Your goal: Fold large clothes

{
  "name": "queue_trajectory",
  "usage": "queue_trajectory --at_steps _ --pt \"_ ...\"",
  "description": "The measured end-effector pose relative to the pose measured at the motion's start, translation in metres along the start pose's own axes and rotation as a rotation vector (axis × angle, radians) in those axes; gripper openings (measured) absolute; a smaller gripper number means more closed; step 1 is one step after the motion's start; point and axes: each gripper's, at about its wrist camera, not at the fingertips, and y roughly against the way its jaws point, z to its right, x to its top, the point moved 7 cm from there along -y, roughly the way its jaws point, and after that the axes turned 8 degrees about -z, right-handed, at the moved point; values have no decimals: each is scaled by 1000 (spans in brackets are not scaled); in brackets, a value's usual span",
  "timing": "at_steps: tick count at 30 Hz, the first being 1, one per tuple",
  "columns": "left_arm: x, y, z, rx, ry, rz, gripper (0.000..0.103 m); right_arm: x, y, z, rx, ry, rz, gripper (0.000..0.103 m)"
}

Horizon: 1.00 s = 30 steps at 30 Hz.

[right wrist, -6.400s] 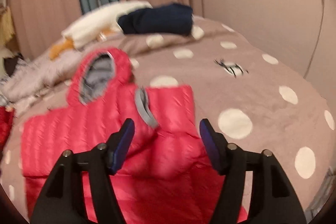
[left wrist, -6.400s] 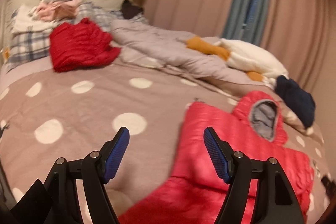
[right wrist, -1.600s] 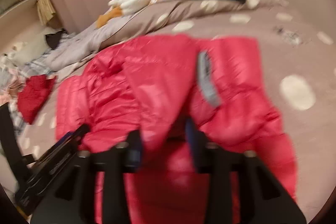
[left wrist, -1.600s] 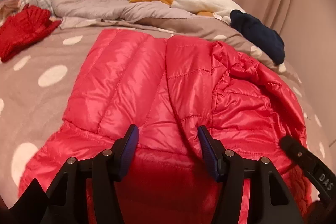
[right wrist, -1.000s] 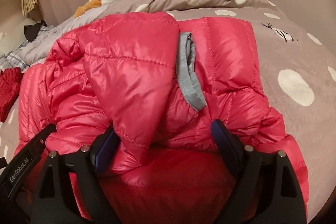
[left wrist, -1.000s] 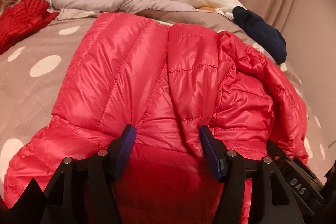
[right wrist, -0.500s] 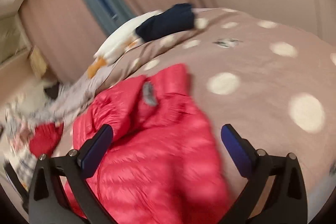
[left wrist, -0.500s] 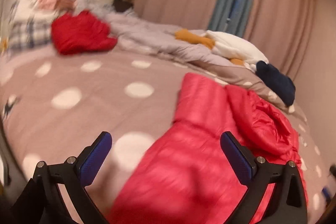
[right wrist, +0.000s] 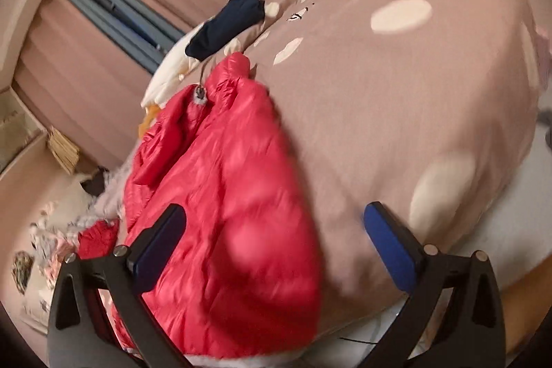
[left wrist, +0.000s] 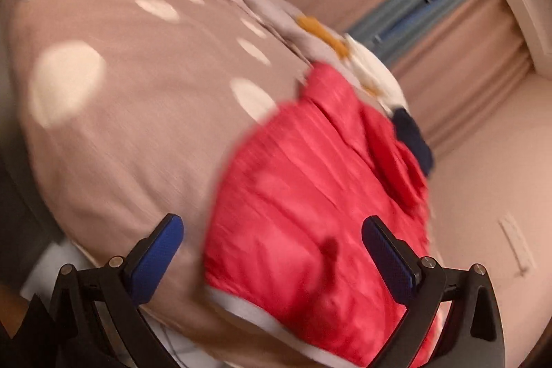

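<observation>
Blurred polka-dot bedspread point(left wrist: 131, 112) under red puffer jacket point(left wrist: 310, 195), no legible writing.

The red quilted puffer jacket point(left wrist: 310, 202) lies folded into a narrow, puffy bundle on the bed, ahead of both grippers and below their spread fingers, a grey-trimmed cuff point(right wrist: 199, 95) showing at its far end.

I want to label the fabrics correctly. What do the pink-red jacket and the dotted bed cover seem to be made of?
The jacket looks like thin glossy synthetic shell, probably nylon or polyester with padding: it shines in patches and puffs in stitched rows. The dotted bed cover looks matte and soft, perhaps brushed cotton or fleece: no shine shows. Motion blur hides the weave, so both are guesses.
</observation>
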Motion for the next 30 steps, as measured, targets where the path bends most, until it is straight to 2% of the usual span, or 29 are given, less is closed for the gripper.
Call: queue_trajectory --at_steps 2,4,7,8,9,10,11,14,16,18,21,23,25,27,28,29,30 --pt "-5 -2 9 -31 -4 -12 101 -19 -6 -13 43 -45 -34 103" --pt "-10 -9 15 -128 60 -72 101 -35 -19 -25 93 -112 -111 103" --pt "-14 -16 20 -274 153 -141 101 -47 -25 -43 62 -91 -116 103" --pt "-16 -20 23 -324 195 -169 101 -51 -27 -47 79 -96 -134 103" --pt "-17 -23 25 -339 204 -178 101 -54 -29 -52 115 -115 -161 103" --pt "-16 -24 28 -337 195 -175 101 -58 -29 -57 164 -140 -189 103" --pt "-14 -26 32 -332 163 -169 101 -59 -30 -61 175 -140 -191 103" --pt "-10 -31 43 -317 81 -193 101 -50 -32 -75 170 -100 -165 103" --pt "-9 -32 47 -312 41 -195 101 -40 -33 -88 251 -90 -150 103" --pt "-7 -35 47 -307 20 -180 101 -36 -33 -99 283 -68 -159 103" --pt "-5 -39 45 -298 31 -162 101 -33 -42 -108 272 -24 -139 103" --pt "-5 -41 45 -288 22 -162 101 -33 -57 -101 255 -43 -165 103" --pt "-7 -41 44 -270 -2 -158 96 -31 -62 -97 265 -54 -158 103" --pt "-10 -40 41 -203 -40 -141 78 -29 -61 -98 265 -46 -149 102" --pt "-11 -41 39 -168 -54 -133 73 -29 -63 -98 253 -36 -150 100" --pt "-11 -42 37 -138 -68 -128 66 -29 -64 -97 237 -25 -152 97" --pt "-11 -43 36 -113 -77 -121 63 -30 -65 -96 201 -5 -151 85"
